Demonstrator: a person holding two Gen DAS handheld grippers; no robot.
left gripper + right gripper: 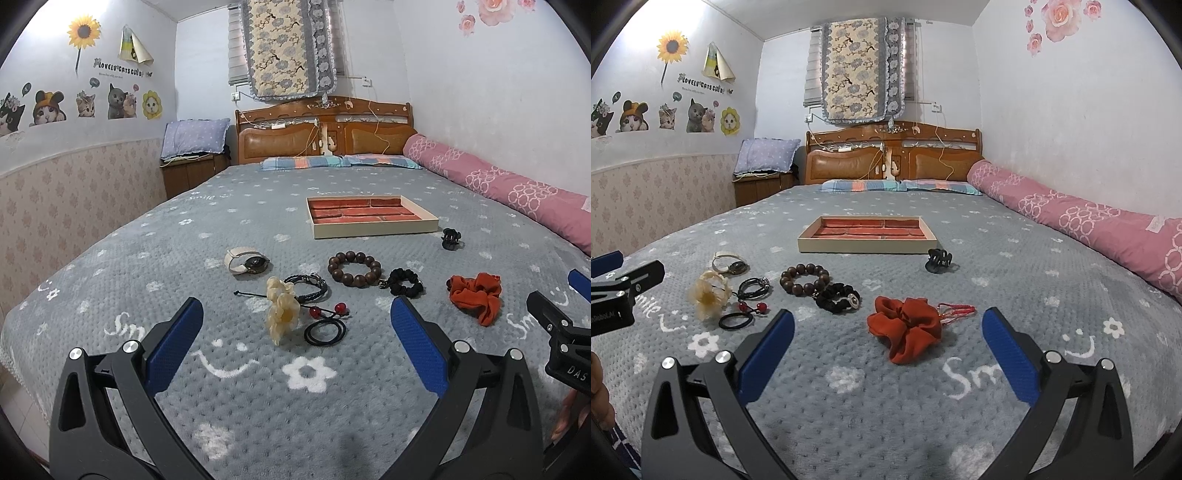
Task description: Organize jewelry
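Note:
Jewelry lies scattered on a grey bedspread (258,406). A cream tray with red lining (369,216) (868,236) sits beyond it. In front are a watch (245,260), a wooden bead bracelet (354,268) (805,279), a black braided bracelet (308,286), a cream flower hair tie (282,312) (709,293), a black hair tie with red beads (327,326), a black scrunchie (404,282) (837,297), an orange scrunchie (476,297) (907,328) and a black claw clip (451,239) (938,261). My left gripper (297,314) is open near the flower. My right gripper (888,325) is open around the orange scrunchie.
A rolled pink quilt (1089,225) lies along the bed's right side. Pillows (340,161) and a wooden headboard (325,136) are at the far end. A bedside cabinet (192,170) stands at far left. A red cord (955,308) lies beside the orange scrunchie.

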